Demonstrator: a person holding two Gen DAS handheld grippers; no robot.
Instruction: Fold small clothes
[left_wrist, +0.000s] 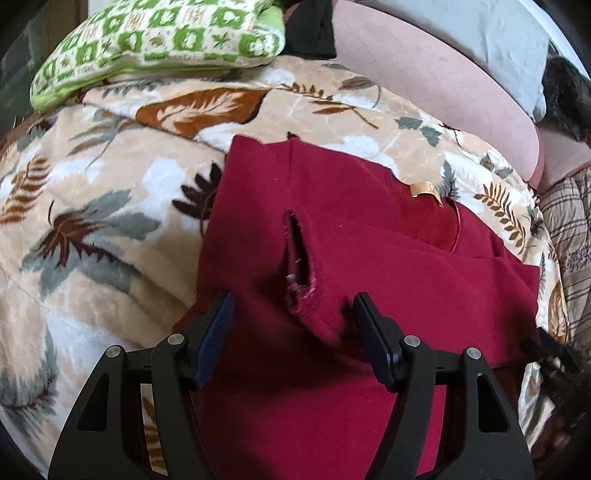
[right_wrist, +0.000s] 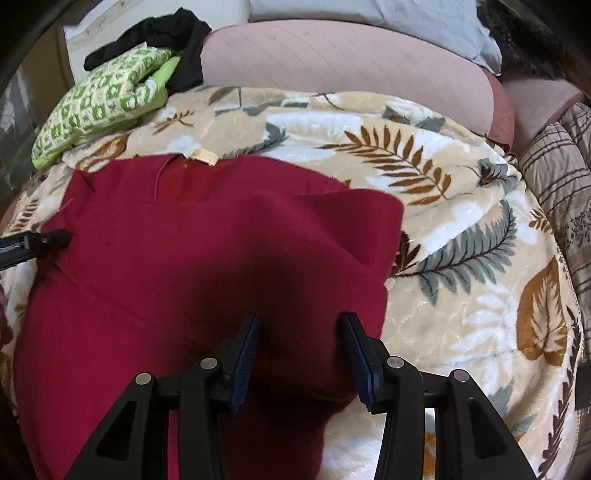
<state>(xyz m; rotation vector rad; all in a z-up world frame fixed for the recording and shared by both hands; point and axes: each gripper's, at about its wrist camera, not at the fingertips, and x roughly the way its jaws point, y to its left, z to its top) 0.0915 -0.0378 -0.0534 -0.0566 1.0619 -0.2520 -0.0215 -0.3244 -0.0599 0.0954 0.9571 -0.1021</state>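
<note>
A dark red garment (left_wrist: 332, 229) lies partly folded on a leaf-patterned blanket (left_wrist: 110, 206). It has a tan neck label (left_wrist: 424, 189) and a torn slit (left_wrist: 297, 258) near its middle. My left gripper (left_wrist: 293, 306) is open just above the cloth, its jaws either side of the slit's lower end. In the right wrist view the same garment (right_wrist: 184, 258) covers the left half, with the label (right_wrist: 202, 156) at its far edge. My right gripper (right_wrist: 300, 325) is open over the garment's right part. The left gripper's tip (right_wrist: 48, 238) shows at the left edge.
A green-and-white patterned cushion (left_wrist: 155, 40) and a black cloth (left_wrist: 310, 29) lie at the far left. A pink bolster (right_wrist: 351, 55) runs along the back, with a grey pillow (right_wrist: 369, 11) behind. A plaid quilt (right_wrist: 561, 177) lies at the right.
</note>
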